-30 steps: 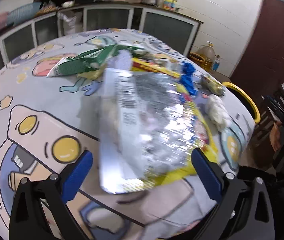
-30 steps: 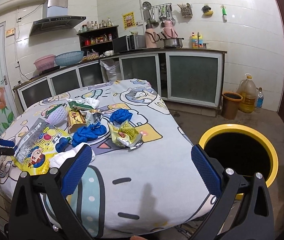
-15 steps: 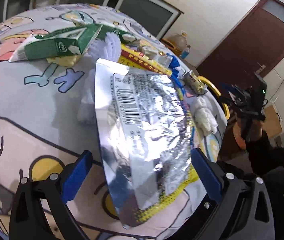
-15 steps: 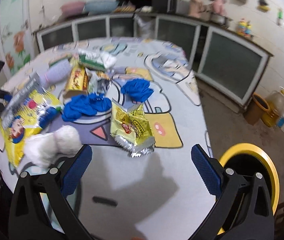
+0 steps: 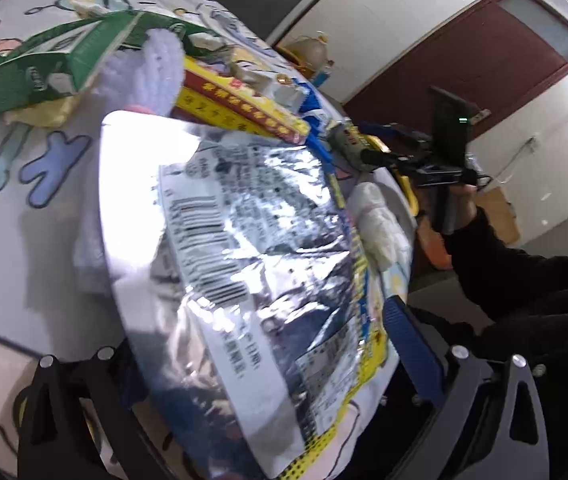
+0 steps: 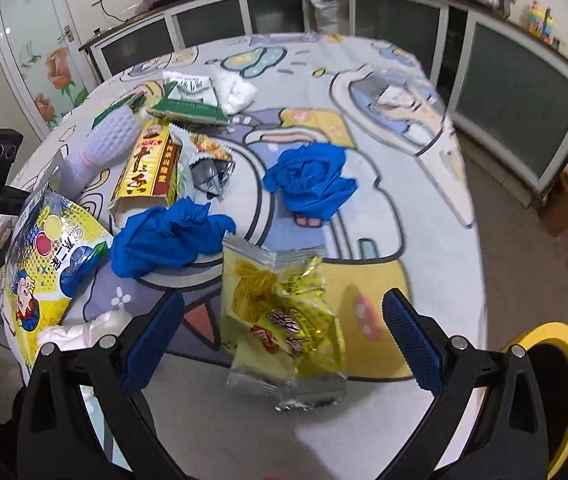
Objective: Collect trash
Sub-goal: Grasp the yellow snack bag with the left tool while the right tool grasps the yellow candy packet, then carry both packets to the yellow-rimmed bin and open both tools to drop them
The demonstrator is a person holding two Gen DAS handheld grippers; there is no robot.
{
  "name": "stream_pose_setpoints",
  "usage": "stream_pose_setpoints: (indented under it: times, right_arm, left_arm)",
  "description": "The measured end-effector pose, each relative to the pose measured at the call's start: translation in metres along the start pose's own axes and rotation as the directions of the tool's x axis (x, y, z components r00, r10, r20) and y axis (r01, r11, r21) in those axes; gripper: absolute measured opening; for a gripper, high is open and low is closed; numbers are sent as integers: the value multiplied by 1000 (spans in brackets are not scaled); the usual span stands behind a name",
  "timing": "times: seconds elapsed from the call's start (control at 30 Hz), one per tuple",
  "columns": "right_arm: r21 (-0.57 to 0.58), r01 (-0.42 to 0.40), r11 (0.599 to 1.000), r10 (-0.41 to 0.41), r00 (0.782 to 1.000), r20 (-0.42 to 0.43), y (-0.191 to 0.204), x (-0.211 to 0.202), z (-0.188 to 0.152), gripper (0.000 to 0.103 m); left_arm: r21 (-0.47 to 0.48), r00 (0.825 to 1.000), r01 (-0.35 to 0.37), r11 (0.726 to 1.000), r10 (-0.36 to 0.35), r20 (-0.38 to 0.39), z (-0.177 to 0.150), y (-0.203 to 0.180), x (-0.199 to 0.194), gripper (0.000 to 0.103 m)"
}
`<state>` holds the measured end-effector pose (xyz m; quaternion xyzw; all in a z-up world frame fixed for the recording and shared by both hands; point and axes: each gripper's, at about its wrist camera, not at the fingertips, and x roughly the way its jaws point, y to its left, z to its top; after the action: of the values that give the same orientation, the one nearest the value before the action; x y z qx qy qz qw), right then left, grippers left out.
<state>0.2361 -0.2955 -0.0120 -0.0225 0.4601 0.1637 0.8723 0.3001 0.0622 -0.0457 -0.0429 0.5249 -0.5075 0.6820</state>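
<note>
A big silver foil snack bag (image 5: pixel 244 248) with a yellow edge fills the left wrist view. It lies between the wide-apart fingers of my open left gripper (image 5: pixel 268 348) and hides the left finger. The right wrist view shows the same bag's yellow cartoon side (image 6: pixel 44 264) at the table's left edge. My right gripper (image 6: pixel 282 344) is open just above a crumpled yellow snack packet (image 6: pixel 284 320), which sits between its blue pads (image 6: pixel 411 340). A yellow-rimmed bin (image 6: pixel 555 360) stands on the floor at lower right.
On the cartoon tablecloth (image 6: pixel 363 80) lie two blue gloves (image 6: pixel 172 240) (image 6: pixel 307 180), a yellow-red carton (image 6: pixel 152 168), a green box (image 6: pixel 188 100), a lavender knobbly glove (image 6: pixel 104 144), a silver wrapper (image 6: pixel 208 172) and white tissues (image 6: pixel 236 92). Cabinets line the far wall.
My left gripper has closed in on the foil bag, which now lies between its fingers. My right gripper has dropped toward the table and now straddles the yellow packet.
</note>
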Motion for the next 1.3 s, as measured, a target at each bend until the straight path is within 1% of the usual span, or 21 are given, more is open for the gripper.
stream_pose_setpoints:
  times: [0.13,0.17,0.2,0.23,0.27,0.3,0.33,0.37,0.4,0.43,0.47,0.5,0.53,0.6,0.77,0.83,0.87,1.0,1.13,1.23,1.3]
  right_arm:
    - [7,2,1000,-2,1000,-22,1,12,0,95]
    - [9,-9,1000,9,1000,-27,1,13,0,94]
    - [11,-18,1000,18,999,-34,2,13,-1,90]
    - [10,-22,1000,22,999,-39,3,14,-1,81]
    - [5,-17,1000,17,999,-48,4,16,-2,77]
    - [0,-2,1000,2,999,-53,5,18,-2,68]
    - [-5,17,1000,-17,998,-53,5,18,-3,56]
    - [-9,29,1000,-29,998,-51,5,18,-3,51]
    - [4,30,1000,-30,998,-51,3,17,-3,40]
    - [17,31,999,-30,998,-52,1,16,-3,30]
    - [29,30,999,-28,998,-54,-1,14,-4,25]
    - [41,28,999,-26,999,-44,-3,10,-4,22]
    - [47,27,998,-26,999,-35,-3,8,-5,18]
    - [47,33,998,-32,999,-16,-1,-2,-7,15]
    - [56,-6,998,4,999,45,3,-36,-10,14]
    - [55,1,999,-6,996,85,5,-52,-10,14]
    - [57,-3,998,-3,995,95,6,-57,-10,14]
    - [70,-25,997,14,987,159,8,-85,-12,14]
    - [72,-35,997,21,982,187,11,-102,-24,14]
    - [87,-42,995,24,980,199,11,-108,-37,14]
    - [103,-57,993,35,978,204,9,-111,-46,14]
  left_arm:
    - [16,1000,5,1000,-5,-2,-1,-9,2,94]
    - [20,1000,3,1000,-3,-5,4,-12,6,89]
    - [31,1000,-4,1000,5,-14,3,-18,6,77]
    - [40,1000,-9,999,10,-20,0,-23,5,70]
    - [42,1000,-3,999,4,-30,-2,-26,7,58]
    - [40,999,-3,999,4,-32,-2,-28,9,51]
    - [36,999,-6,999,7,-31,-1,-23,11,48]
    - [30,1000,-8,1000,9,-30,0,-22,14,40]
    - [22,1000,6,1000,-5,-24,-2,-22,15,22]
    - [14,999,24,1000,-24,-23,0,-24,18,17]
    - [12,1000,25,1000,-25,-9,0,-26,18,16]
    - [15,1000,29,999,-29,9,-1,-29,18,11]
    - [14,999,38,999,-38,25,-2,-31,15,11]
    - [7,996,47,999,-47,73,-6,-36,4,9]
    - [0,982,38,999,-38,183,-22,-53,-35,6]
    - [-2,975,2,1000,-1,224,-31,-63,-52,5]
    - [-5,971,-4,1000,5,237,-34,-66,-57,5]
    - [-8,950,-38,999,38,310,-47,-83,-85,4]
    - [-16,928,-52,999,54,369,-56,-86,-106,3]
    - [-26,910,-36,999,44,412,-65,-88,-112,2]
    - [-47,899,-38,998,55,434,-69,-85,-111,2]
